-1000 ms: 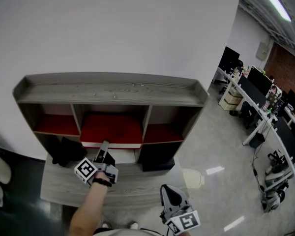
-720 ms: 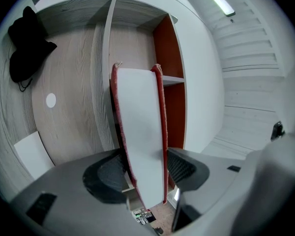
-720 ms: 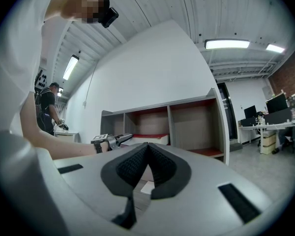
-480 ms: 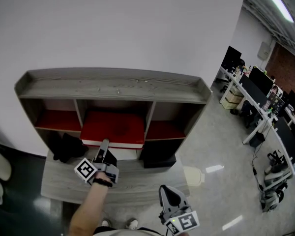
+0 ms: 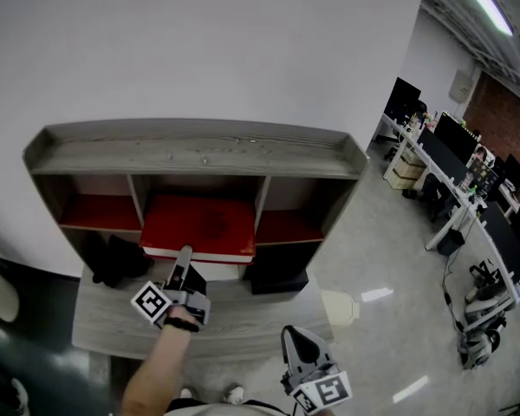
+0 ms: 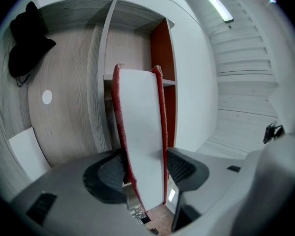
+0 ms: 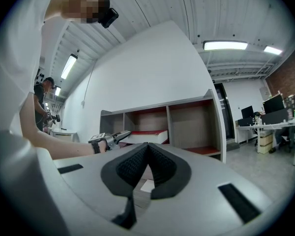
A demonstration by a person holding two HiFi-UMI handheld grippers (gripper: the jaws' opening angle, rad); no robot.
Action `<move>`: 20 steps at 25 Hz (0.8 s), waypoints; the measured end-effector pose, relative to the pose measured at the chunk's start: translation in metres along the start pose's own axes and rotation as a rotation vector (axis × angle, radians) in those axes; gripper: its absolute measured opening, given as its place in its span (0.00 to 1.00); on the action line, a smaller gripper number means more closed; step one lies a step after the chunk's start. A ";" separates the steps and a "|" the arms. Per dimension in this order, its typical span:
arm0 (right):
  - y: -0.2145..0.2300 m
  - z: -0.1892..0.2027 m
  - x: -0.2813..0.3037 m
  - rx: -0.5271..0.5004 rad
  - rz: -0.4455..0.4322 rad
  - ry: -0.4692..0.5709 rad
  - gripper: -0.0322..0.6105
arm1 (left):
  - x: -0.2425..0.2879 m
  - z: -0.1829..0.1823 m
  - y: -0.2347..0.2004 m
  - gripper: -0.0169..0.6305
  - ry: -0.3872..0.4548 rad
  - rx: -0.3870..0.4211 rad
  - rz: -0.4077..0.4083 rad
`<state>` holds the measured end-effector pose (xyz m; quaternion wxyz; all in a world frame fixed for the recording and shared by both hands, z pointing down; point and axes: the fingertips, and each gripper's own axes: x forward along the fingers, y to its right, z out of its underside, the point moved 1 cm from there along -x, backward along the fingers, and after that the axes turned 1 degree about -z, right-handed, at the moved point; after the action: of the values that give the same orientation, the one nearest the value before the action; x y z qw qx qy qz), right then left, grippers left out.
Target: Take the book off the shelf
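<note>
Backed against a plain white wall (image 5: 199, 50): a wide grey wood-grain shelf unit (image 5: 199, 156) with 3 bays across, red boards (image 5: 95, 217) flooring the 2 side bays. Off at 3 o'clock of the head view, on a glossy grey floor (image 5: 373, 258), a row of office desks with dark monitors (image 5: 455, 167). In the centre bay, lying flat and jutting past the front edge toward 6 o'clock, a large red-covered book with a white page block (image 5: 199, 224). At 8 o'clock of that book, slumped in the lower left bay, a black fabric bundle (image 5: 113, 263). At 6 o'clock of the book, reaching up from a bare forearm (image 5: 152, 371), the grey left gripper (image 5: 184, 258): clamped on the book's front edge, 1 ribbed black pad (image 6: 108, 173) pressed on each red cover, white pages between. At 5 o'clock of the head view, well apart from shelf and book, the grey right gripper (image 7: 146, 151): pads pressed together with nothing between them, aimed level at the shelf. Past the left jaws, at 8 o'clock in the left gripper view, a small white sheet (image 6: 27, 149) on the wood-grain ledge (image 6: 69, 132), and above it a tiny round white sticker (image 6: 47, 97)
</note>
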<state>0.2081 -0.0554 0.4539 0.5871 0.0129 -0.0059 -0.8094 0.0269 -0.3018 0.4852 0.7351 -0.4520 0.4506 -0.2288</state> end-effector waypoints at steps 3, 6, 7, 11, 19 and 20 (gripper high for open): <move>-0.002 0.001 0.002 0.002 -0.008 0.000 0.09 | -0.001 -0.002 0.007 0.41 -0.006 0.009 0.014; -0.005 0.002 0.004 0.003 -0.016 0.001 0.09 | -0.004 -0.003 0.010 0.41 -0.008 0.020 0.019; -0.006 0.002 0.005 0.004 -0.018 0.001 0.09 | -0.005 -0.004 0.010 0.41 -0.008 0.022 0.019; -0.008 0.002 0.008 0.007 -0.026 0.002 0.09 | -0.009 -0.004 0.014 0.41 -0.008 0.018 0.022; -0.013 0.004 0.012 0.011 -0.036 0.003 0.09 | -0.020 -0.005 0.016 0.41 -0.013 0.030 0.032; -0.013 0.004 0.013 0.011 -0.037 0.002 0.09 | -0.022 -0.004 0.017 0.41 -0.017 0.032 0.034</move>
<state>0.1915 -0.0633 0.4575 0.5718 0.0169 -0.0097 -0.8202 0.0113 -0.2786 0.4796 0.7500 -0.4341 0.4482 -0.2195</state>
